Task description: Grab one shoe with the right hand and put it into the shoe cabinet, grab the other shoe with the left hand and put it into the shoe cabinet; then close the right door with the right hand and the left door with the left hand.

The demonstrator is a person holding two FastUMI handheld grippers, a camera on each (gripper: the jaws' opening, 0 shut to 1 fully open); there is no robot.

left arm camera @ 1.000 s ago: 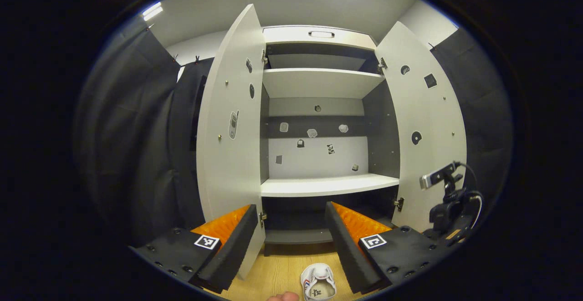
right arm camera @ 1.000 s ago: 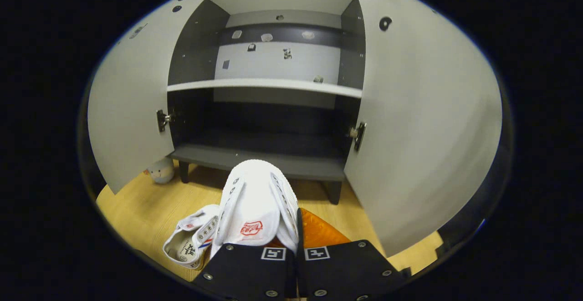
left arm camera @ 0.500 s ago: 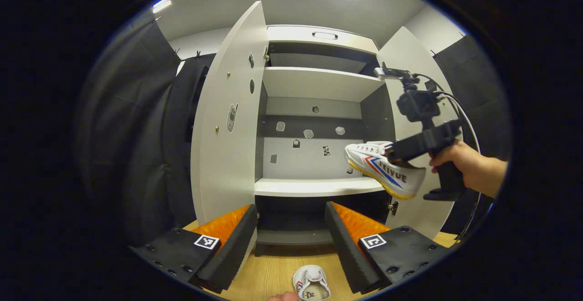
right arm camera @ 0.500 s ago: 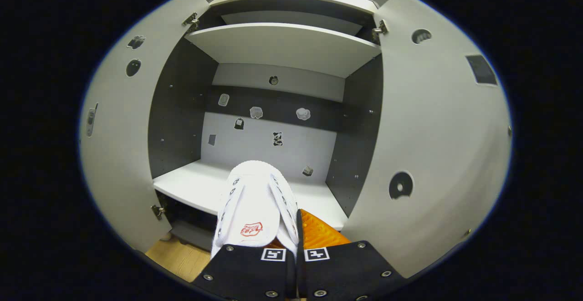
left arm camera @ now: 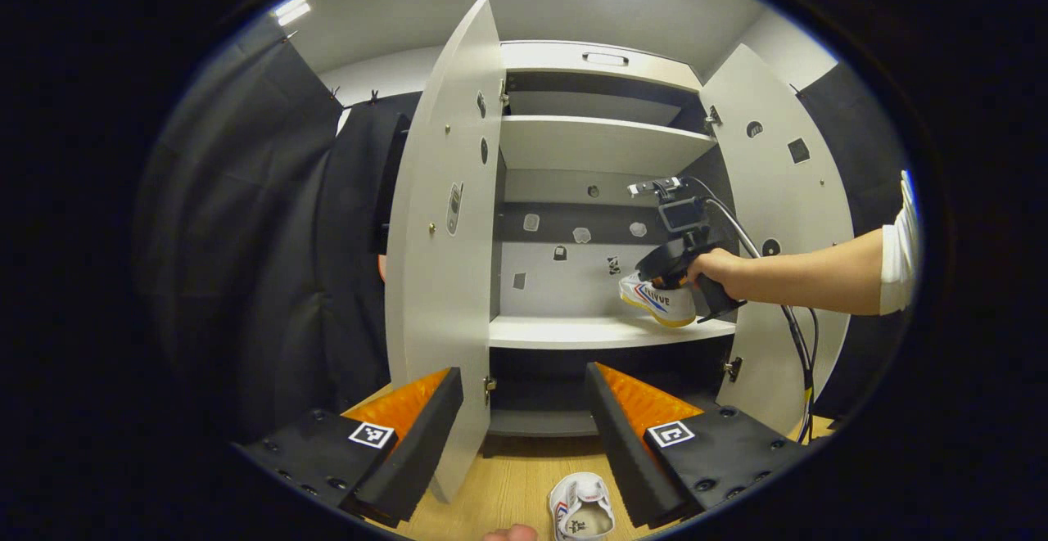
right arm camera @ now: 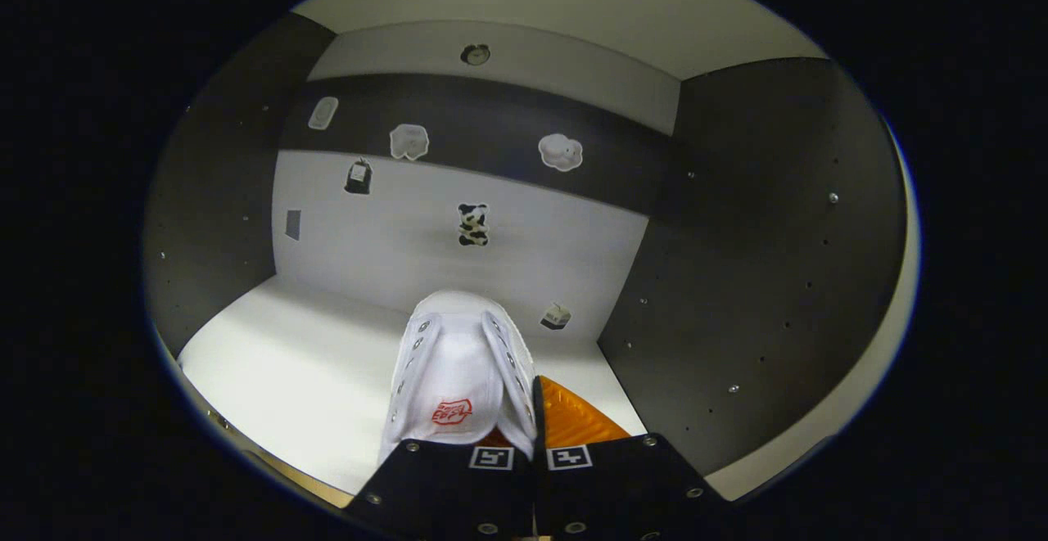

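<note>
Shoe cabinet (left arm camera: 602, 144), both doors open. Right gripper (right arm camera: 532, 443), fingers clamped on a white sneaker (right arm camera: 458, 369), holds it inside the middle compartment, just over the white shelf (right arm camera: 286, 361). Left gripper (left arm camera: 524, 418) spread wide, holding nothing. Second sneaker (left arm camera: 581, 508) lies on the wooden floor (left arm camera: 508, 484) before the cabinet.

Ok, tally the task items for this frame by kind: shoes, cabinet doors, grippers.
Shoes: 2, one held shoe over the middle shelf and one floor shoe.
Cabinet doors: 2, the left door and right door, both open.
Grippers: 2, the left gripper and right gripper.
Total: 6
</note>
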